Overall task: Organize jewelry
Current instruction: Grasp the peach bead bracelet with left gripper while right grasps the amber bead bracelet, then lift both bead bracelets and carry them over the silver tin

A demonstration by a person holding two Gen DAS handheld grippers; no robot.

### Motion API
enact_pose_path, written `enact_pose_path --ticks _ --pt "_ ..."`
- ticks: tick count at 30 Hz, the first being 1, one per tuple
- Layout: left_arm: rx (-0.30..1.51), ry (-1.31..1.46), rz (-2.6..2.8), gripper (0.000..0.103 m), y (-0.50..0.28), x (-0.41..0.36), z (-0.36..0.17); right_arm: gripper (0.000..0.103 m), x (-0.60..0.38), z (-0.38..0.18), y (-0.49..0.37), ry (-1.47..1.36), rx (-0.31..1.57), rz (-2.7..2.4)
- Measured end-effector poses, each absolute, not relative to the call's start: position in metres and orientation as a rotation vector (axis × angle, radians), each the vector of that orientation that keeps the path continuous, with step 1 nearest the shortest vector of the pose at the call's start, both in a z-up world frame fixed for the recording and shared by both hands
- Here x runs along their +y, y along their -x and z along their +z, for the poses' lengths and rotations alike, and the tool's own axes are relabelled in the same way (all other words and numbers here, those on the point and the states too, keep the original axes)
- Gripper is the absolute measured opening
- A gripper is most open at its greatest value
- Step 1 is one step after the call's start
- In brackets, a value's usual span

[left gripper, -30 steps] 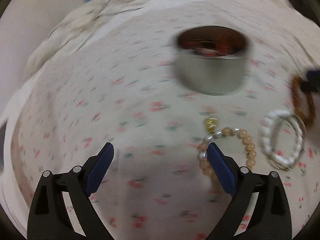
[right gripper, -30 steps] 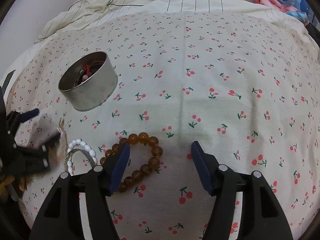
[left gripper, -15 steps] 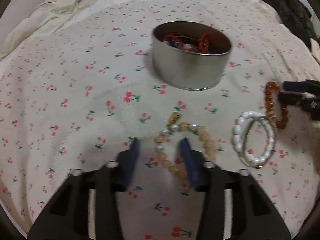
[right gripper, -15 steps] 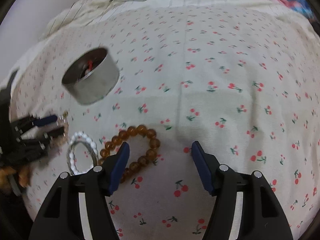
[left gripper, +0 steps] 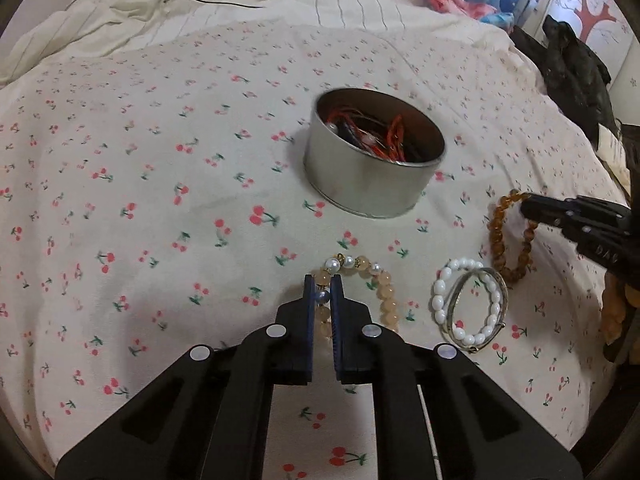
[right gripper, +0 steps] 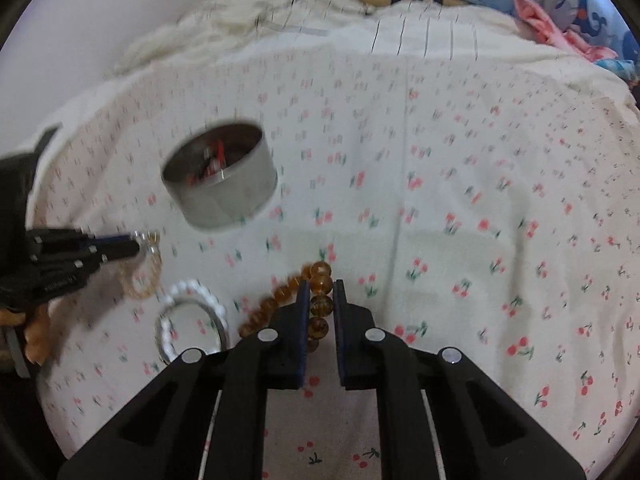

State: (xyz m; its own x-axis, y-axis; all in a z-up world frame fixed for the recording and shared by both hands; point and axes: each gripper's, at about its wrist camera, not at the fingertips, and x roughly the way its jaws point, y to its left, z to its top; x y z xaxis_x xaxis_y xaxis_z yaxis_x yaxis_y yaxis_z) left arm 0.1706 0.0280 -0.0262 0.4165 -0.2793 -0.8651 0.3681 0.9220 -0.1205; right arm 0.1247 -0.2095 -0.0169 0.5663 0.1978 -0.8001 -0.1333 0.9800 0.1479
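Both grippers went from wide to clamped, left gripper (left gripper: 322, 298) pinching peach bracelet (left gripper: 384, 296), right gripper (right gripper: 319, 304) still closing on amber bracelet (right gripper: 316, 308); lift clear, drop into tin (left gripper: 372, 188).

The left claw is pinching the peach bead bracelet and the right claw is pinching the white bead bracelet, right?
Not quite. The left claw does pinch the peach bead bracelet, but the right claw, closing, pinches the amber bead bracelet, as the right wrist view shows. The white bead bracelet lies untouched on the sheet.

Cherry-print sheet (left gripper: 160, 200) spread over bed; black cable (left gripper: 224, 0) on rumpled cream bedding (left gripper: 120, 20); dark garment (left gripper: 576, 72) at edge.
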Motion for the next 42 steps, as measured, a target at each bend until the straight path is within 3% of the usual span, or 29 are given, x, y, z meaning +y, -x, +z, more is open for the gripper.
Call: enact_pose_path --ticks 6,8,9,11,12,13,14,16,17,18,19,31,42 --pt "1.112 -0.140 -0.320 0.008 -0.177 0.032 -0.039 0.013 -0.218 -0.022 -0.131 -0.098 0.974 0.162" --pt "1.121 -0.172 -0.293 0.010 -0.177 0.032 -0.044 0.031 -0.221 -0.031 -0.134 -0.104 1.025 0.147" --pt "1.116 -0.190 -0.292 0.014 -0.176 0.030 -0.044 0.048 -0.221 -0.034 -0.134 -0.101 1.031 0.131" --pt "1.107 -0.223 -0.273 0.034 -0.175 0.027 -0.044 0.051 -0.218 -0.036 -0.134 -0.075 1.034 0.131" --pt "1.092 -0.257 -0.233 0.052 -0.175 0.027 -0.045 0.055 -0.215 -0.039 -0.134 -0.058 1.043 0.130" --pt "1.081 -0.272 -0.209 0.060 -0.174 0.026 -0.045 0.058 -0.214 -0.042 -0.134 -0.046 1.053 0.126" --pt "1.084 -0.264 -0.203 0.060 -0.175 0.027 -0.046 0.058 -0.211 -0.046 -0.134 -0.022 1.062 0.118" --pt "1.093 -0.233 -0.210 0.057 -0.177 0.028 -0.047 0.056 -0.201 -0.051 -0.134 0.042 1.058 0.102" --pt "1.094 -0.230 -0.230 0.051 -0.177 0.027 -0.048 0.049 -0.197 -0.051 -0.133 0.057 1.051 0.115" --pt "1.099 -0.215 -0.272 0.029 -0.177 0.024 -0.047 0.027 -0.196 -0.050 -0.133 0.053 1.051 0.127" --pt "1.104 -0.196 -0.302 0.007 -0.175 0.023 -0.046 0.012 -0.196 -0.049 -0.134 0.034 1.052 0.138" --pt "0.895 -0.069 -0.412 0.007 -0.166 0.027 0.015 0.012 -0.218 0.010 -0.117 -0.165 0.771 0.221" --pt "0.821 -0.030 -0.541 0.007 -0.188 0.004 0.052 0.012 -0.205 0.031 -0.119 -0.210 0.697 0.330"
